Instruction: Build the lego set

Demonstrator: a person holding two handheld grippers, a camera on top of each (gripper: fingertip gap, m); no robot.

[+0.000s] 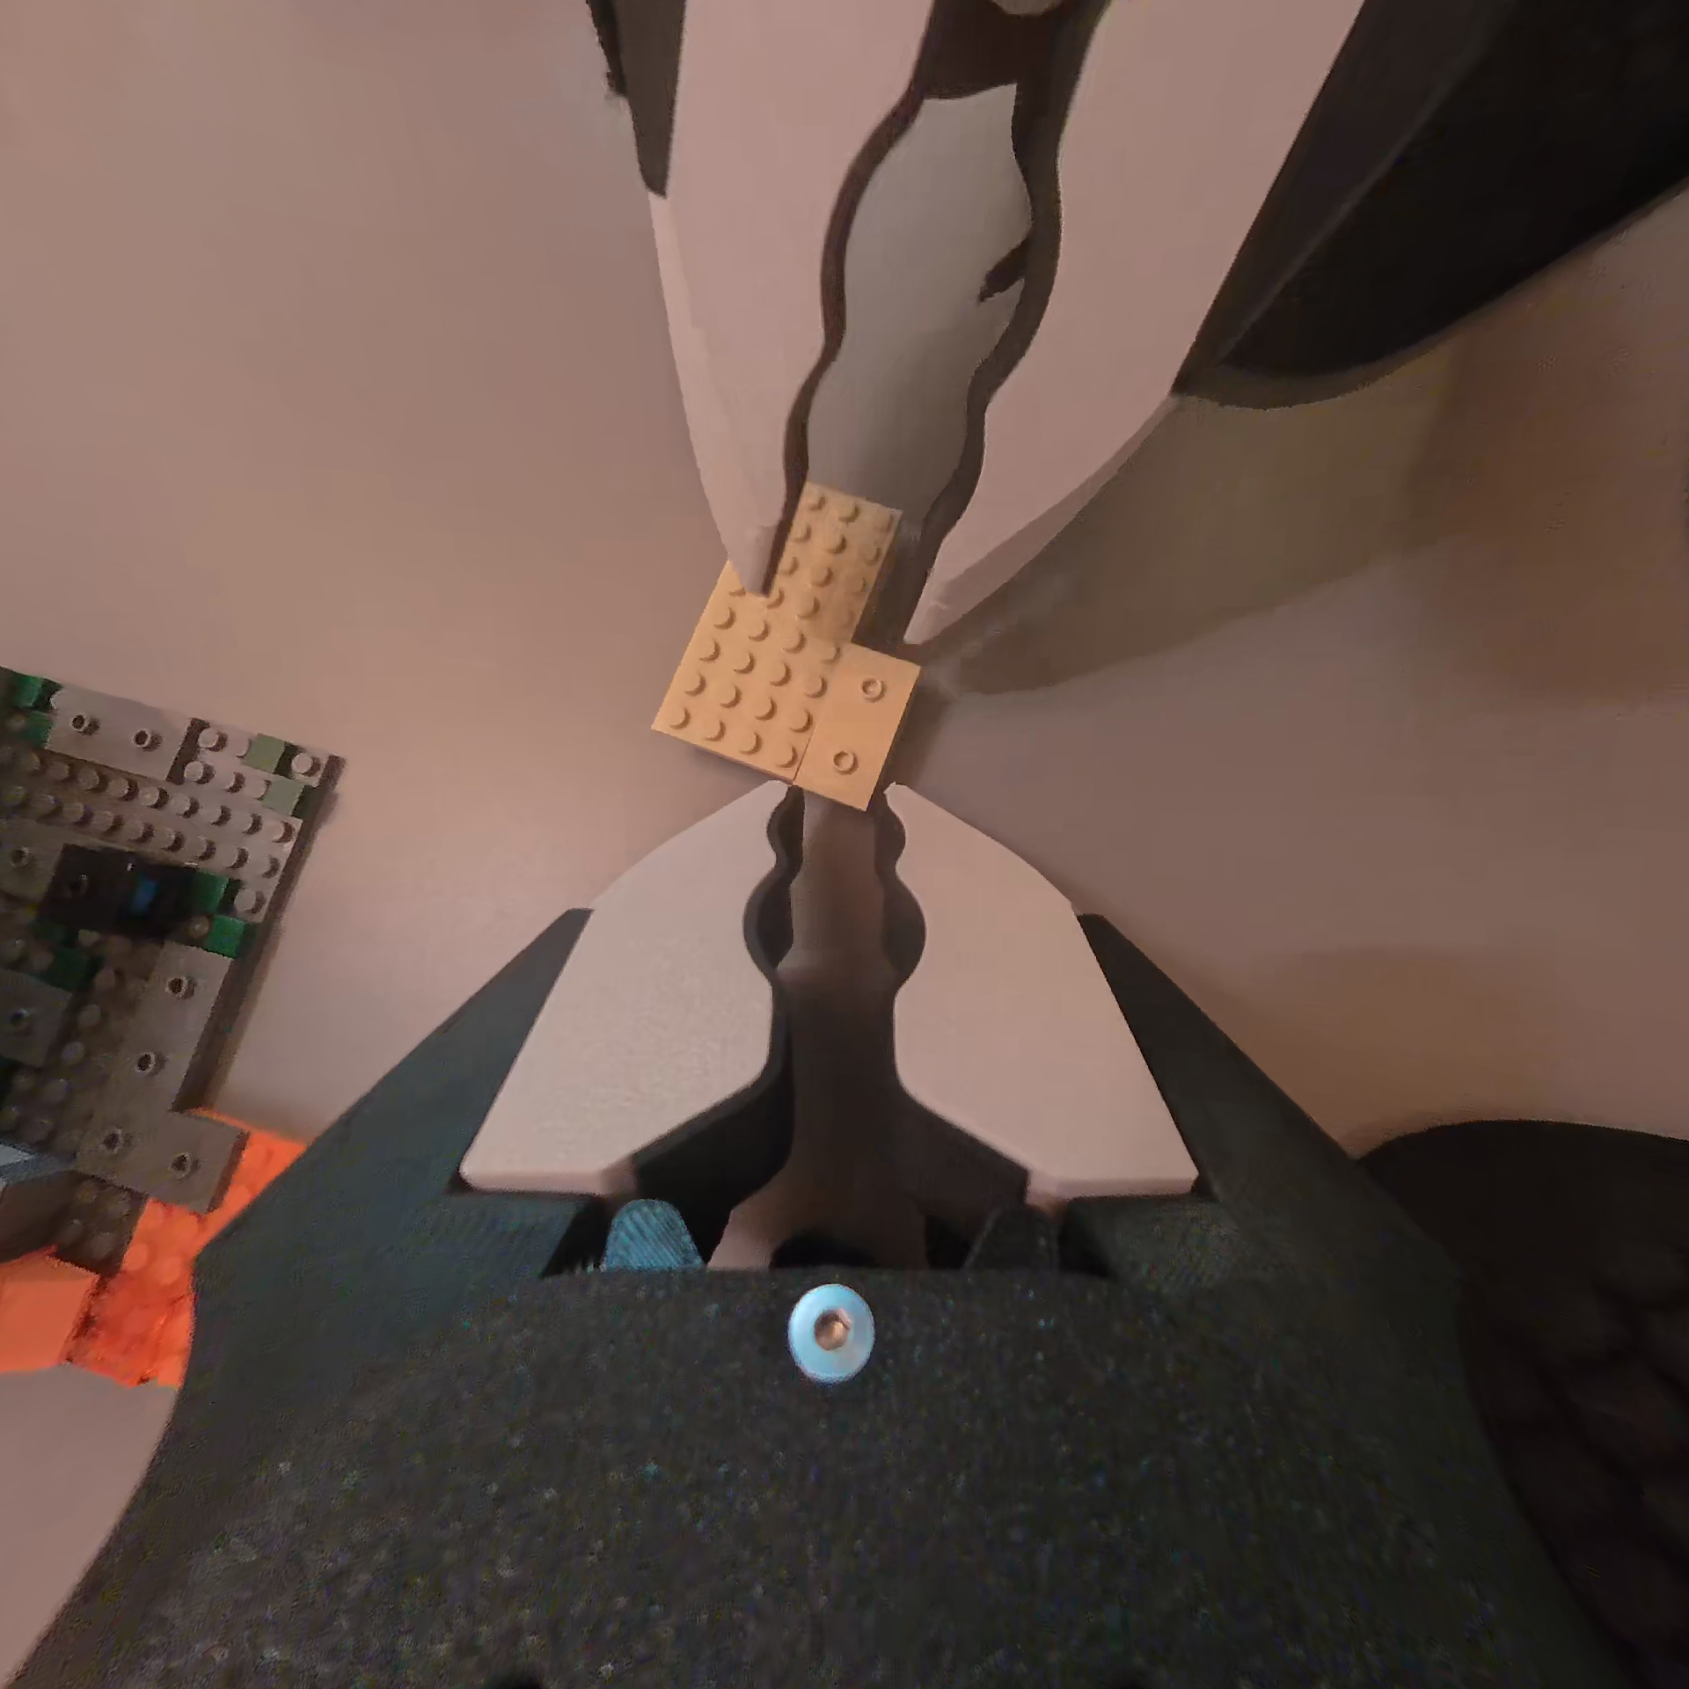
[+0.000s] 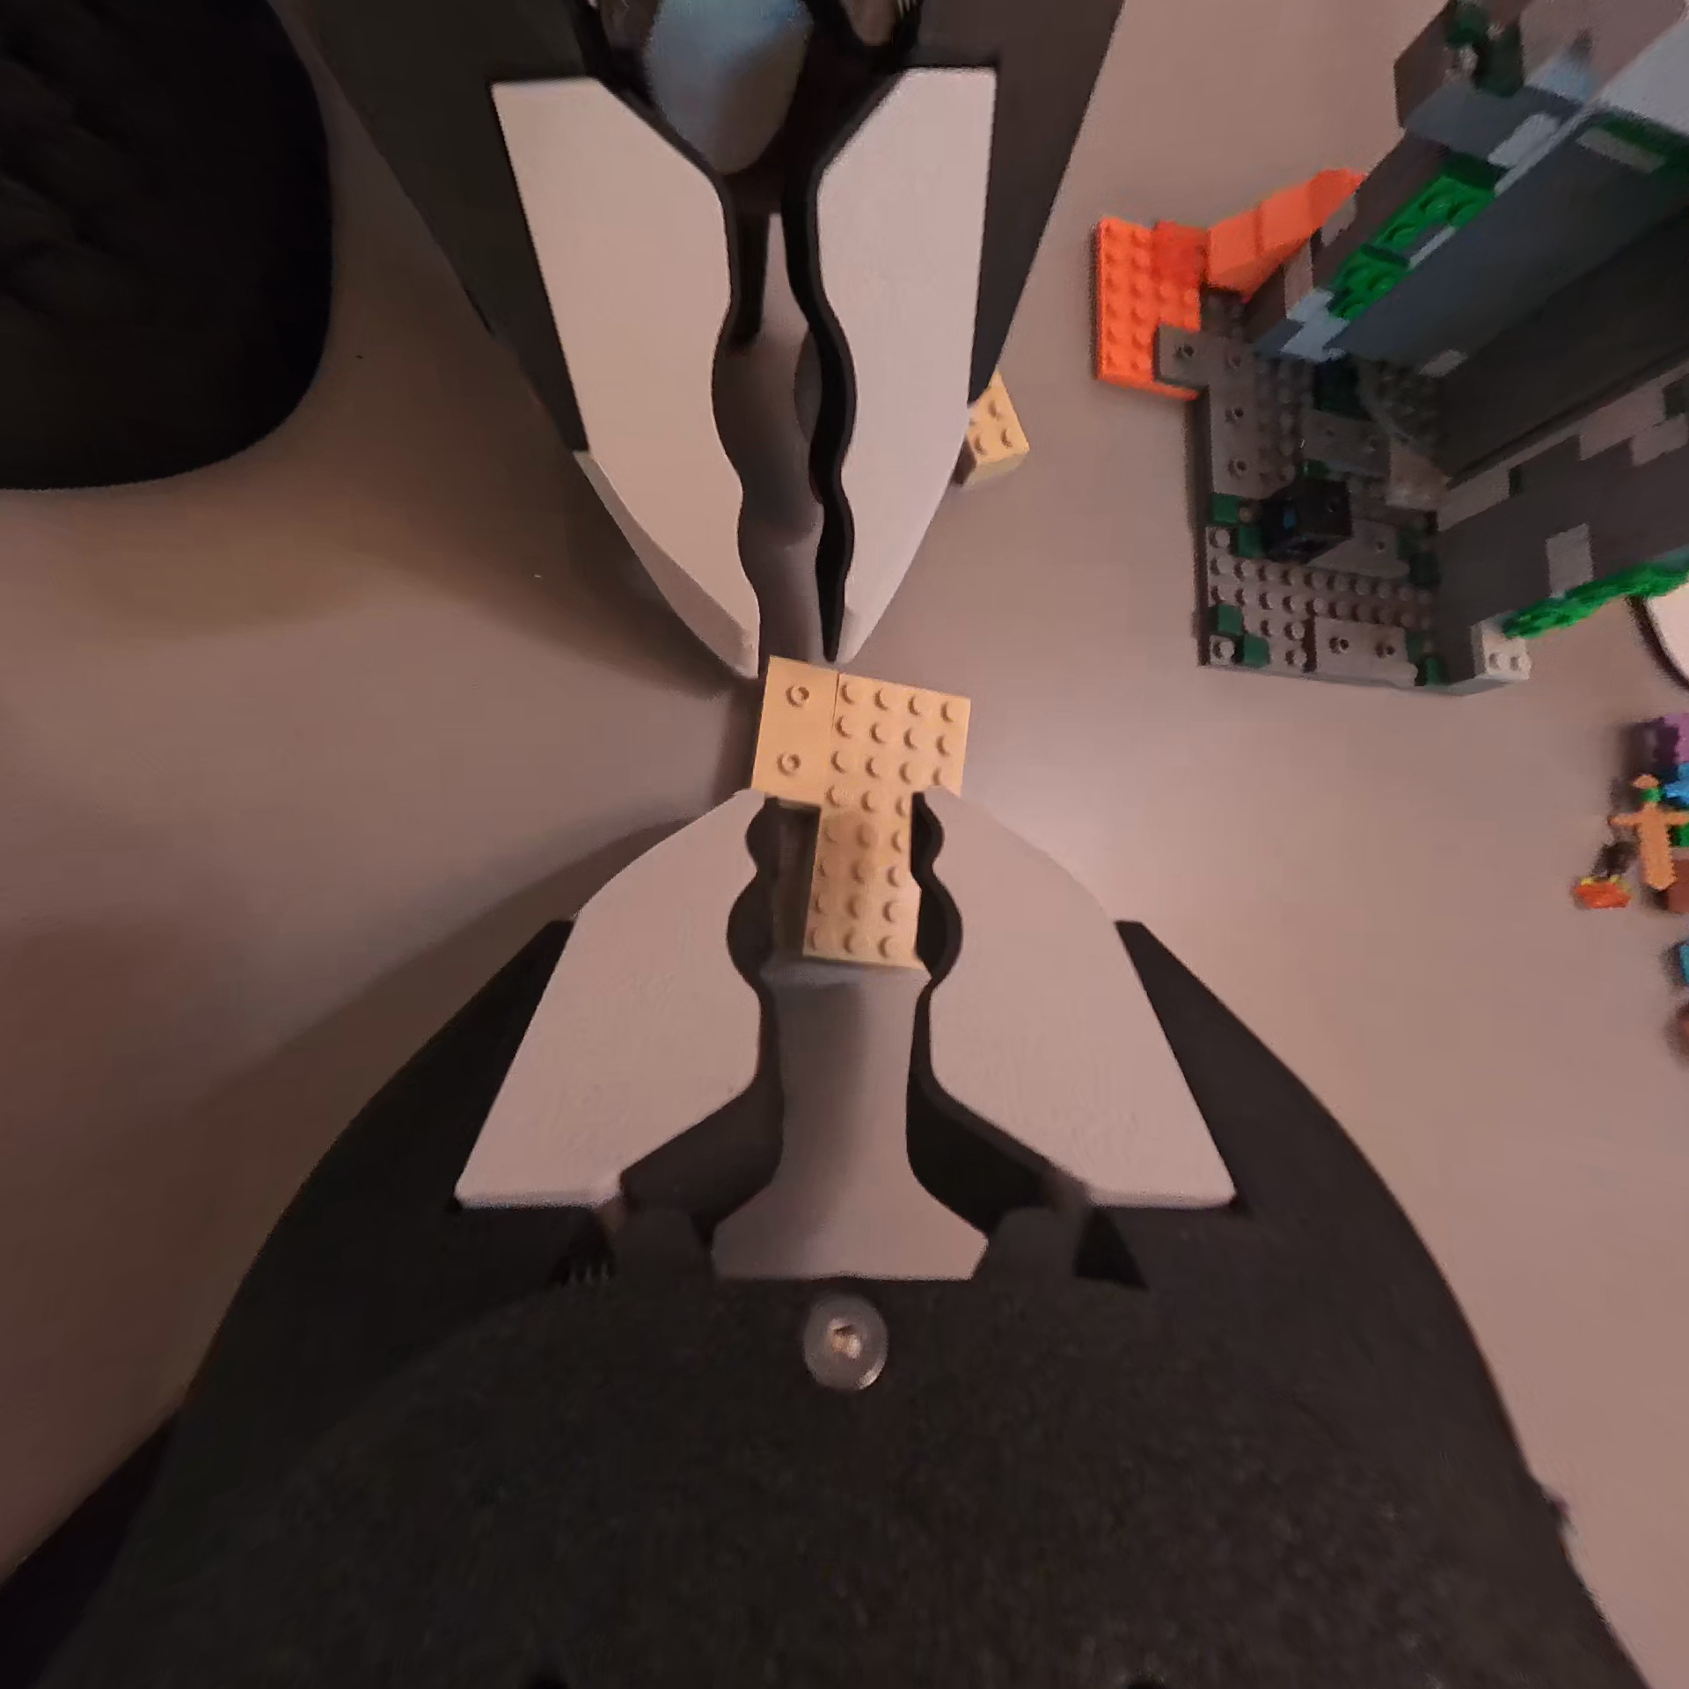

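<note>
The tan plate assembly (image 2: 864,759) sits above the pale table (image 2: 1188,823), between the two grippers, which meet tip to tip. The right gripper (image 2: 845,859) has its jaws narrowed onto the assembly's long studded strip. The left gripper (image 1: 836,800) has its jaws nearly closed, their tips at the edge of the smooth tan tile; actual grip cannot be confirmed. The grey-green lego build (image 2: 1371,512) with orange plates (image 2: 1142,292) stands well apart.

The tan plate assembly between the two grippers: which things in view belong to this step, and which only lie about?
In use:
- tan studded plate assembly
- right gripper, shut on its narrow strip
- left gripper, at the smooth tan end

Lying about:
- grey and green brick building
- orange plate
- small tan brick
- small colourful pieces
</note>
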